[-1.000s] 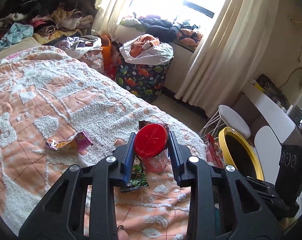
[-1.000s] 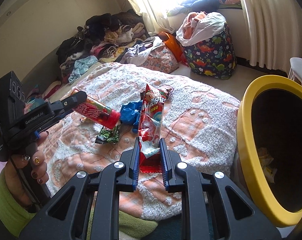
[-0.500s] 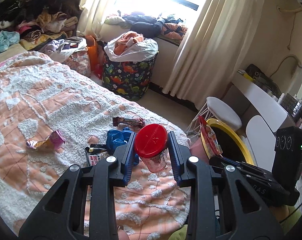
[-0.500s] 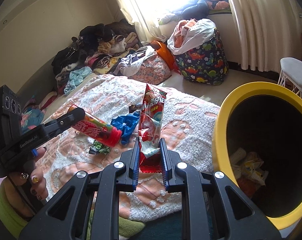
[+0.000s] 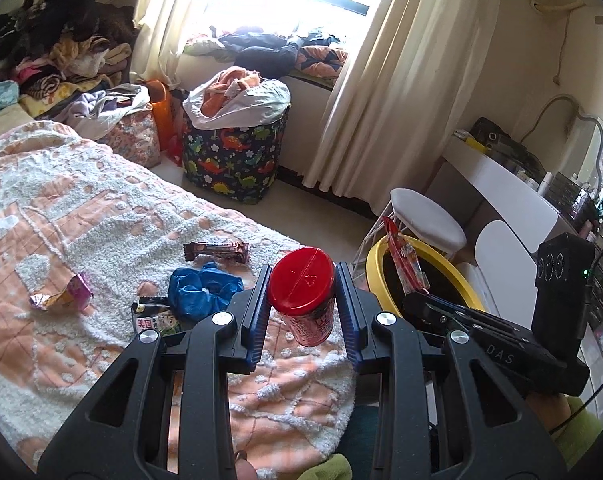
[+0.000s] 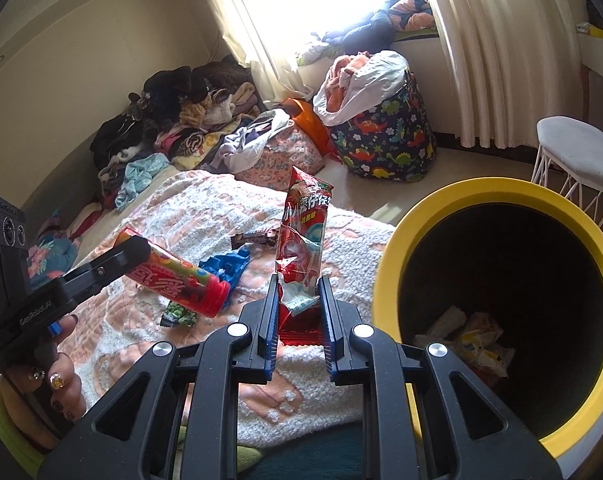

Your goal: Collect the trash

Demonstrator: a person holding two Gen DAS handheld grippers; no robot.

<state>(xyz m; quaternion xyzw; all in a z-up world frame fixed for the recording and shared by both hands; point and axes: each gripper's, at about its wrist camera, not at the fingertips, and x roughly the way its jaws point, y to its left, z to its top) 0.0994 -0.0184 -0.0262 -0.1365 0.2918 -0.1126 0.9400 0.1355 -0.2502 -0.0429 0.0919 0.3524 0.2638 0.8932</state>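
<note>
moved: both grippers swung nearer yellow bin (image 6: 389, 264) than a second ago
left gripper (image 5: 302, 305): clamped on red-capped tube (image 5: 303, 294), above bed (image 5: 61, 208)
right gripper (image 6: 299, 300): pinching red wrapper (image 6: 303, 232) beside bin rim
risk: floppy wrapper catching rim, dropping outside; tube slipping, rolling off

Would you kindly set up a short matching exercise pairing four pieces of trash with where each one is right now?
1. red-capped tube
2. red snack wrapper
3. blue plastic bag
4. crumpled papers

a. inside the yellow bin
b. lying on the bedspread
c. in the left gripper
d. in the right gripper

Pairs: 1-c, 2-d, 3-b, 4-a
</note>
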